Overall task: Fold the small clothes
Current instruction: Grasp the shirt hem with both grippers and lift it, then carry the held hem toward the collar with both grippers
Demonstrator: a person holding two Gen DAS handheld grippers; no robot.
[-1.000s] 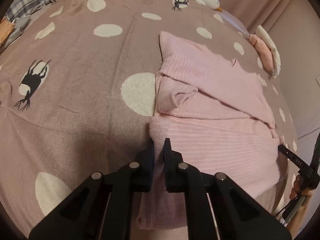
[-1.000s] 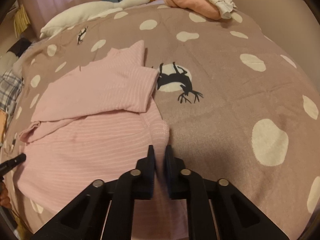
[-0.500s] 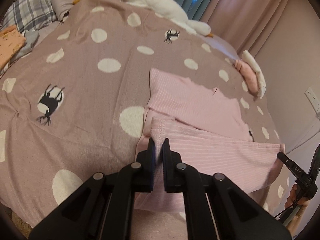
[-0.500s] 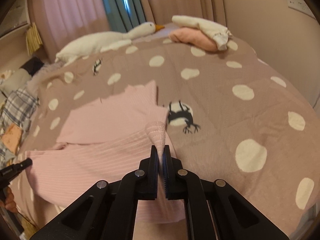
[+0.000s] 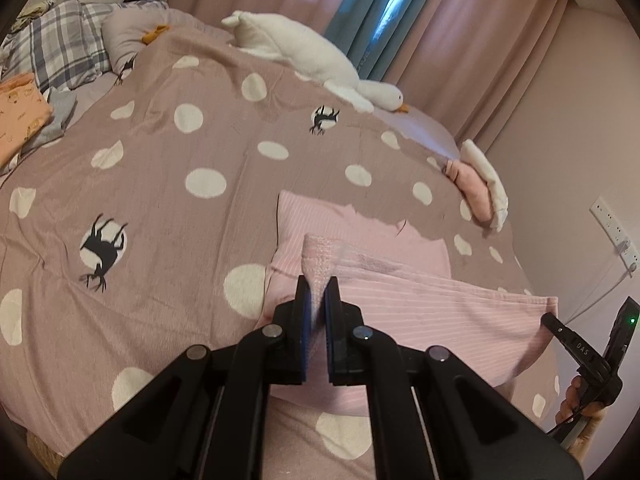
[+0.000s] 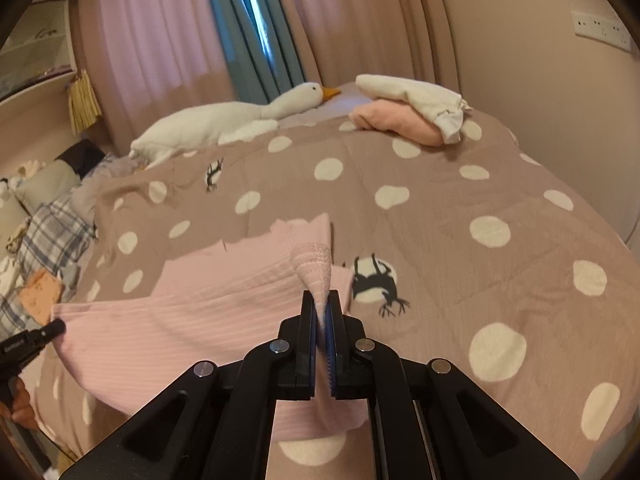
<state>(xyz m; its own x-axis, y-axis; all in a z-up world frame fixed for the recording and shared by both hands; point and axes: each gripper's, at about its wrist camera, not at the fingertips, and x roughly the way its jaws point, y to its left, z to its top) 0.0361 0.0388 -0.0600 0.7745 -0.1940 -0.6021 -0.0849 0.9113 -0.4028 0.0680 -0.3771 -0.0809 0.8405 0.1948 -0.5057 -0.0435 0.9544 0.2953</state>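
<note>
A: The pink shirt (image 5: pixel 420 304) was on the bed, spread over the spotted blanket (image 5: pixel 168 216). Its near hem was lifted off the blanket; the far part lay flat.

B: Who held the hem?

A: Both tools did. The left gripper (image 5: pixel 317 288) was clamped on one hem corner, and a small cone of ribbed pink cloth stuck up between its jaws. The right gripper (image 6: pixel 321 300) was pinched on the other corner in the same way, with the cloth peak just past its tips.

B: And between the two corners?

A: The hem ran as a raised edge from one gripper to the other. In the left camera it reached the tip of the right gripper at the right border, where part of a hand (image 5: pixel 576 400) showed under the tool. In the right camera it reached the left gripper's tip at the left border.

B: What lay under that raised part?

A: A folded sleeve, resting on the flat part of the shirt (image 6: pixel 224 280).

B: Anything else on the bed?

A: A white goose toy (image 6: pixel 224 120) along the far edge by the curtains (image 6: pixel 168 36). A folded pink and white pile (image 6: pixel 412 112) near the wall-side corner. A plaid pillow (image 5: pixel 60 44) and an orange cloth (image 5: pixel 18 116) at the left end.
</note>
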